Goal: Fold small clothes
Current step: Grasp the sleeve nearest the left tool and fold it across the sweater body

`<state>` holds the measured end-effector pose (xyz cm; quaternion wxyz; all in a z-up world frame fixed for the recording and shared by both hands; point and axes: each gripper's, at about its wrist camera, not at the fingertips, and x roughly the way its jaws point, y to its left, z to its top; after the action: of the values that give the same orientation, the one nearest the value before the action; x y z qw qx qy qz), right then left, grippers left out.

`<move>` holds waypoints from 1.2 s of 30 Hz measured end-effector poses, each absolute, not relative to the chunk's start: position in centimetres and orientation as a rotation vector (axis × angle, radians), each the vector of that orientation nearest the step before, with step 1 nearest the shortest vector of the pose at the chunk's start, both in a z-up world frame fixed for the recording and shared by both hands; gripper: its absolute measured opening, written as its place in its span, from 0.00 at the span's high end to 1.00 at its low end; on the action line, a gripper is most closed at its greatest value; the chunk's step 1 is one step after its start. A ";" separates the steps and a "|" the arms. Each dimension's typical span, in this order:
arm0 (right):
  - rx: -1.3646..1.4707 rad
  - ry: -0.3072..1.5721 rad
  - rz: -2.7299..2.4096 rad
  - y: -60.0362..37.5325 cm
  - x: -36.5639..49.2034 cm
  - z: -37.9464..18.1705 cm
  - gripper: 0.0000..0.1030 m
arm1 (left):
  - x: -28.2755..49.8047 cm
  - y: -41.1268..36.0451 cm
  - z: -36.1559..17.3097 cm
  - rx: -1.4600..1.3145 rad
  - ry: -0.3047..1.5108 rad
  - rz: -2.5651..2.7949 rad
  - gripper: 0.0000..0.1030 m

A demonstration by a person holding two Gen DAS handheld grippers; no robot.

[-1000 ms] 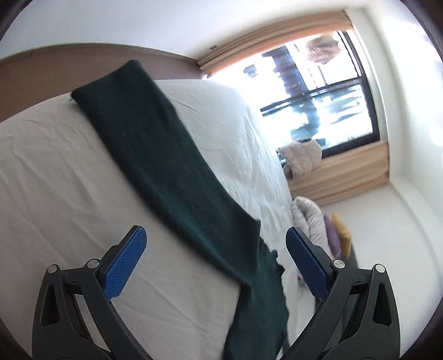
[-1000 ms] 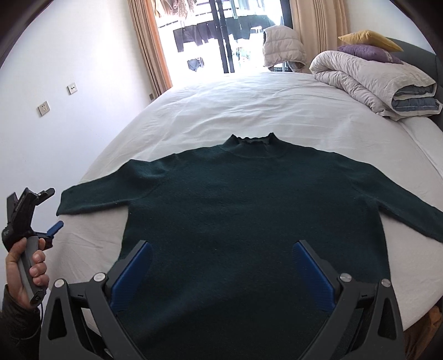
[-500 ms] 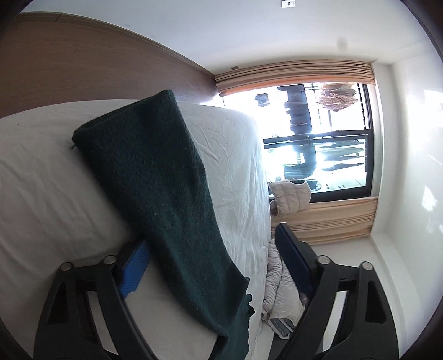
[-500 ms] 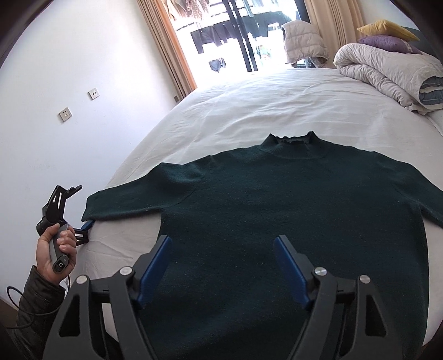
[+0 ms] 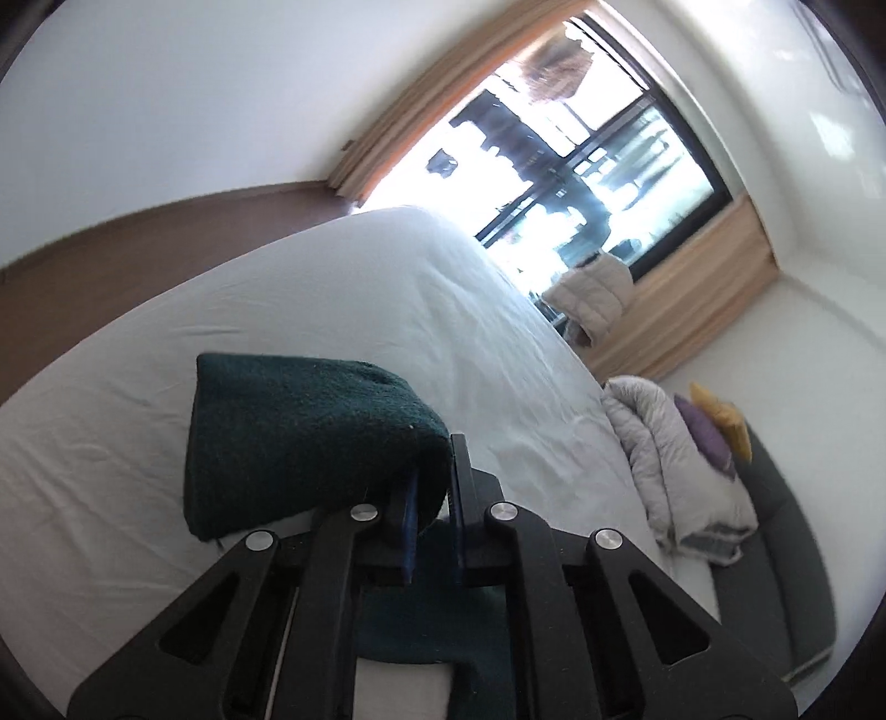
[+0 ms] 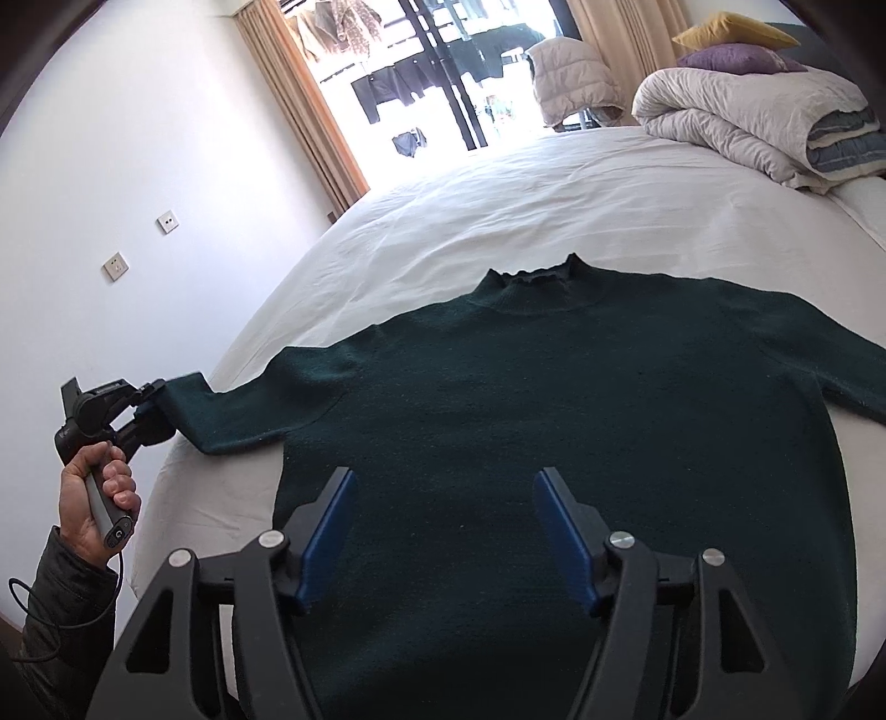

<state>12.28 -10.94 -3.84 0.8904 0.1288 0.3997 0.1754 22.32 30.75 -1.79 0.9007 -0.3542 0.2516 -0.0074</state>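
A dark green sweater (image 6: 554, 421) lies flat, front up, on the white bed (image 6: 526, 199), collar toward the window. My left gripper (image 5: 432, 498) is shut on the cuff of its left sleeve (image 5: 310, 437), which bunches over the fingers; it also shows in the right wrist view (image 6: 152, 407) at the bed's left edge. My right gripper (image 6: 448, 531) is open and empty, hovering over the sweater's lower body. The right sleeve (image 6: 830, 376) runs out of view.
A folded grey duvet (image 6: 764, 122) with purple and yellow pillows (image 6: 731, 41) lies at the bed's far right. A puffy jacket (image 6: 570, 77) hangs by the bright window. A white wall (image 6: 138, 166) with sockets stands left of the bed.
My left gripper has closed on the sleeve cuff and drawn it up off the sheet. My right gripper has shifted slightly and its jaws have narrowed a little.
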 end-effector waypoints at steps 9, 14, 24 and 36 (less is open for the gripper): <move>0.402 0.843 0.278 -18.2 13.6 -5.4 0.33 | 26.0 0.1 -1.3 -0.163 0.603 -0.303 0.92; 0.456 0.872 0.238 -21.1 14.6 -6.9 0.33 | 27.8 -11.7 -10.3 0.105 0.786 -0.287 0.92; 0.537 0.917 0.236 -22.2 18.0 -9.1 0.22 | 23.6 -11.2 -13.1 0.144 0.836 -0.402 0.91; 0.307 0.924 0.319 -15.7 23.1 -6.0 0.20 | 17.3 -1.3 -10.6 0.063 0.765 -0.392 0.91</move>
<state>23.10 -15.74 -6.00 0.8717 0.1468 0.4418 0.1527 17.28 -1.34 -10.58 0.9085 0.0306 0.3709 -0.1899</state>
